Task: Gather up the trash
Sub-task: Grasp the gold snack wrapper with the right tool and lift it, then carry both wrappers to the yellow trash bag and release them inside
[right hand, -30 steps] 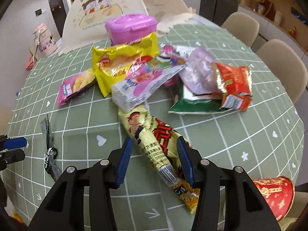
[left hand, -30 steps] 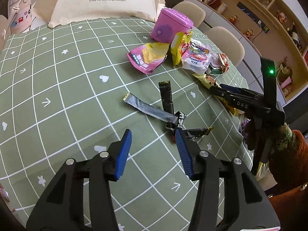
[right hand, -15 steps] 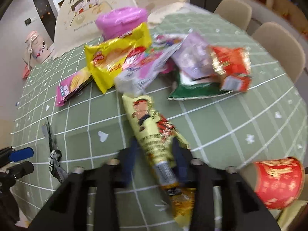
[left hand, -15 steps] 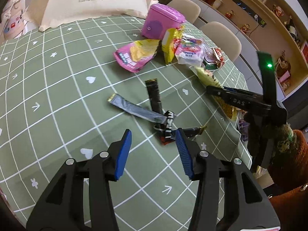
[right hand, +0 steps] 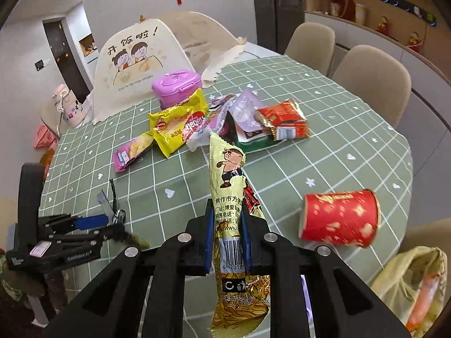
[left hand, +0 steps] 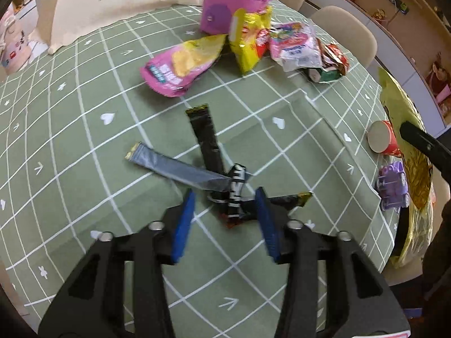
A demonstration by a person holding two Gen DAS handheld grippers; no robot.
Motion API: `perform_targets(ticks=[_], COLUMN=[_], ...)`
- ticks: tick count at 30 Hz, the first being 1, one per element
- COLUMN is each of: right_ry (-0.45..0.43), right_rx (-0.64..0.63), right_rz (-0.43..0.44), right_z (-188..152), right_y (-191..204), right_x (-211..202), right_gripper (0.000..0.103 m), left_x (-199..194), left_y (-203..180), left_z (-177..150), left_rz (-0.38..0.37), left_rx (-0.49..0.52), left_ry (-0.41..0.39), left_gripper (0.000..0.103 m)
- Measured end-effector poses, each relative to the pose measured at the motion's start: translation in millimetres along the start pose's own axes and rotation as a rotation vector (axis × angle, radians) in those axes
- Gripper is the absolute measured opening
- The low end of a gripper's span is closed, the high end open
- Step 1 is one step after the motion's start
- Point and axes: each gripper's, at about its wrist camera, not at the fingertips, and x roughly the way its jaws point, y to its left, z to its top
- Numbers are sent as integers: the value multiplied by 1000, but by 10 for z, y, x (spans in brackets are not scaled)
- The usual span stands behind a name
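Observation:
In the right wrist view my right gripper (right hand: pixel 227 214) is shut on a long yellow snack wrapper (right hand: pixel 225 163), which hangs lifted above the green checked tablecloth (right hand: pixel 324 157). In the left wrist view my left gripper (left hand: pixel 224 197) hovers low over a crossed bundle of dark stick wrappers (left hand: pixel 235 188). Its jaws are closing with the bundle's near end between them; the left pad stands apart from it. A grey stick wrapper (left hand: pixel 174 166) and a black one (left hand: pixel 205 135) fan out from the bundle. The left gripper (right hand: pixel 93 225) also shows at the left of the right wrist view.
A heap of snack bags (right hand: pixel 225 118) lies by a pink lidded box (right hand: pixel 176 84) and a cream food cover (right hand: pixel 132 64). A red paper cup (right hand: pixel 338 217) lies on its side near the table edge, beside a purple toy (left hand: pixel 393 188). Beige chairs (right hand: pixel 372 84) ring the far side.
My right gripper shut on the yellow wrapper and raised it off the table. My left gripper moved in over the dark stick wrappers and its jaws narrowed.

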Motion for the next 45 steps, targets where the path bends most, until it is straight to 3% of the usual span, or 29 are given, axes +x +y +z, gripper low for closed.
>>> perform_targets(ticks=[2, 6, 16, 21, 27, 34, 39, 45], right_ry=[0, -12, -154, -233, -299, -317, -335, -341], right_rx=[6, 6, 6, 16, 44, 122, 167, 225], right_rz=[-2, -9, -68, -120, -218, -320, -378, -416], right_z=[-42, -117, 70, 169, 128, -189, -455, -727], right_y=[-19, -56, -238, -420, -746, -1331, -1673, -2033], right_x=[-24, -126, -680, -1056, -1509, -1946, -2219, -2415], right_gripper=[17, 17, 17, 17, 17, 17, 17, 17], left_x=[-6, -52, -655, -980, -1133, -1022, -811, -561], left_y=[-36, -96, -450, -820, -1504, -2341, -2947, -3511], left_z=[11, 41, 418, 723, 947, 858, 602, 281], left_rz=[4, -28, -109, -166, -262, -372, -449, -490], left_rx=[10, 20, 96, 163, 272, 387, 488, 587], left_ry=[-7, -27, -239, -339, -404, -376, -299, -219], left_gripper=[24, 19, 17, 17, 18, 18, 18, 18])
